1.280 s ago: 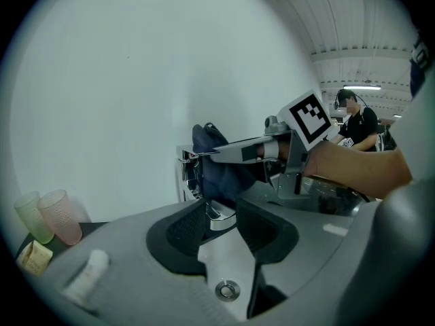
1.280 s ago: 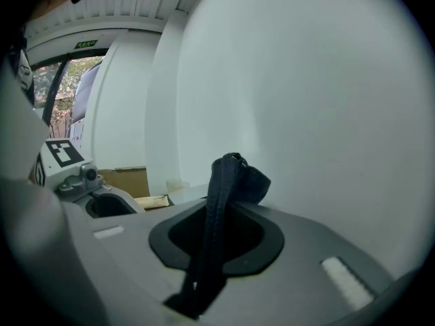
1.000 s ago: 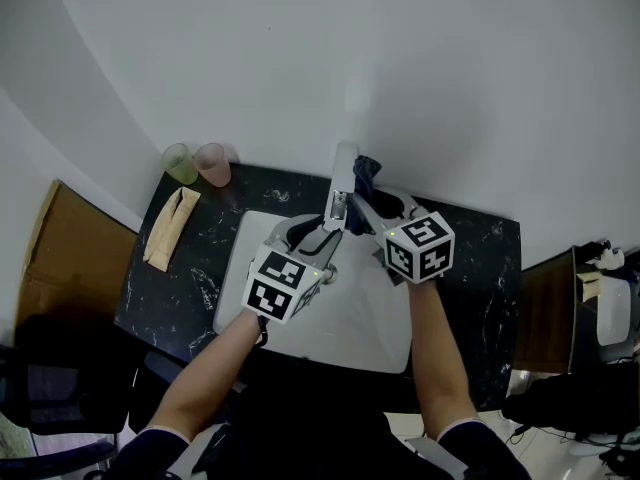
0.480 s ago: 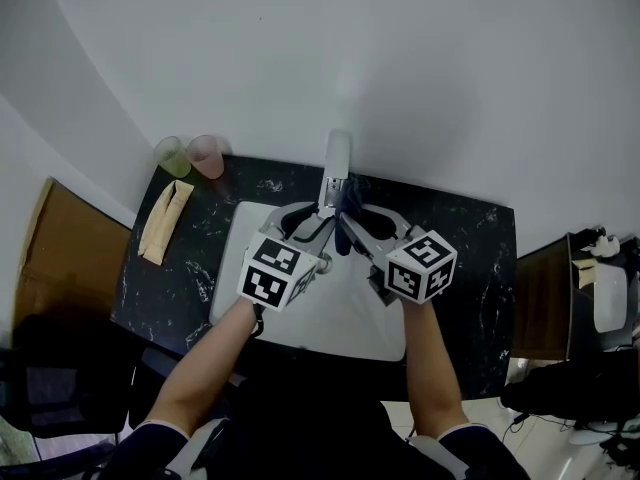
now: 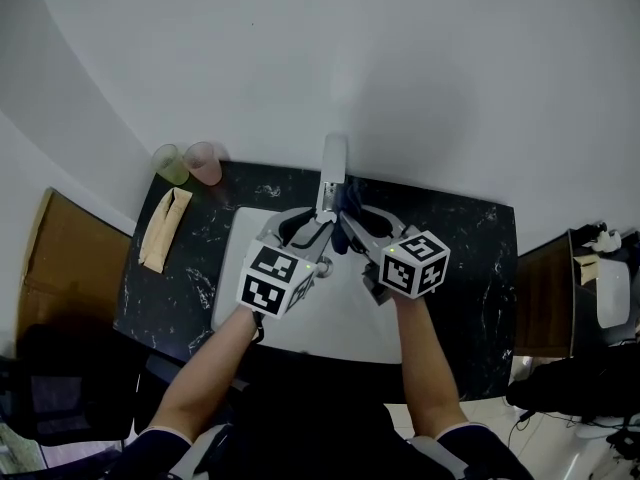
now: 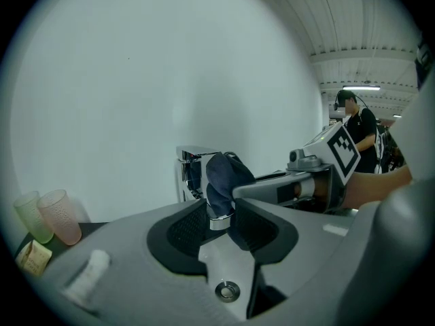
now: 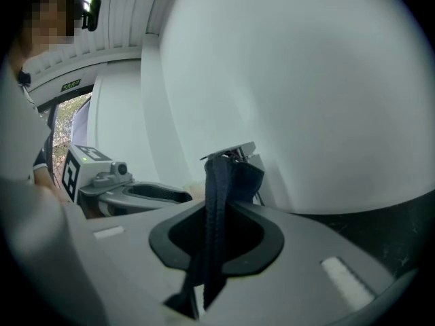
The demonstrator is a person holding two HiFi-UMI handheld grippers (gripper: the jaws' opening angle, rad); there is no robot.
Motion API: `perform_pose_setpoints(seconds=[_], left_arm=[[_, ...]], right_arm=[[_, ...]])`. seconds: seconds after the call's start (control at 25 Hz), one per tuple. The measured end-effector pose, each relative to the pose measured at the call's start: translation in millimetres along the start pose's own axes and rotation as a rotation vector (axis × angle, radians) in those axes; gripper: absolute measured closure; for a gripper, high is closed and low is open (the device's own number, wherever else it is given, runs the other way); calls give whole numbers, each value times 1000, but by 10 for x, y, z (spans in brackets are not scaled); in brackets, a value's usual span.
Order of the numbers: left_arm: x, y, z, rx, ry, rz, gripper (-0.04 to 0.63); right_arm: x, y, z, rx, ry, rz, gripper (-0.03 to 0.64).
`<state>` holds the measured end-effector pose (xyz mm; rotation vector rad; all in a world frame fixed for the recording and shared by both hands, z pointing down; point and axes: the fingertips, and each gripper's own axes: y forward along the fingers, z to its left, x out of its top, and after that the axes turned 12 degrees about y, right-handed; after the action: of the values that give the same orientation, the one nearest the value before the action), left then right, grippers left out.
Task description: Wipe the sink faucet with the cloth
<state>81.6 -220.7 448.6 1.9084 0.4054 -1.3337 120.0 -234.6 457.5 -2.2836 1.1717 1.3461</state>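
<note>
**Both hand-held grippers meet at the faucet, the cloth draped on its spout**

The chrome sink faucet (image 5: pixel 333 160) stands at the middle of the far edge of the black marbled table (image 5: pixel 470 258), behind the white rectangular sink (image 5: pixel 340 318).

The left hand-held gripper (image 5: pixel 308 230) reaches in from the sink's left side. In the left gripper view (image 6: pixel 221 216) its dark pads (image 6: pixel 187 228) are closed around the shiny end of the faucet (image 6: pixel 219 219) spout. They seem to press on the metal itself, though a fold of cloth lies against the right pad and may be caught too.

The dark blue cloth (image 5: pixel 344 206) hangs over the spout, just above and behind the left jaws (image 6: pixel 224 175). The right hand-held gripper (image 5: pixel 350 226) comes in from the sink's right side. In the right gripper view (image 7: pixel 216 233) its jaws are pinched on a narrow band of the cloth (image 7: pixel 217 195). The band runs from between the pads up to the faucet head (image 7: pixel 234 149), where the rest of the cloth bunches. The two grippers are just beside each other, with their tips on either side of the spout.

At the table's far-left corner a green translucent plastic cup (image 5: pixel 170 163) and a pink translucent plastic cup (image 5: pixel 205 160) stand side by side. A tan paper packet (image 5: pixel 163 228) lies near the left edge.
</note>
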Motion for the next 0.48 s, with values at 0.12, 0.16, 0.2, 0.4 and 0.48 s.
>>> perform_pose_setpoints(seconds=[0.12, 0.16, 0.2, 0.4, 0.48], left_arm=[[2, 1, -1, -1, 4, -2, 457], [3, 0, -3, -2, 5, -2, 457], [3, -2, -7, -2, 4, -2, 457], [-2, -5, -4, -5, 1, -3, 457], [-5, -7, -5, -6, -1, -5, 457]], right_arm=[[60, 84, -131, -28, 15, -12, 560], [85, 113, -175, -38, 21, -16, 560], [110, 142, -218, -48, 25, -20, 560], [166, 315, -481, -106, 18, 2, 560], [152, 385, -578, -135, -3, 37, 560]])
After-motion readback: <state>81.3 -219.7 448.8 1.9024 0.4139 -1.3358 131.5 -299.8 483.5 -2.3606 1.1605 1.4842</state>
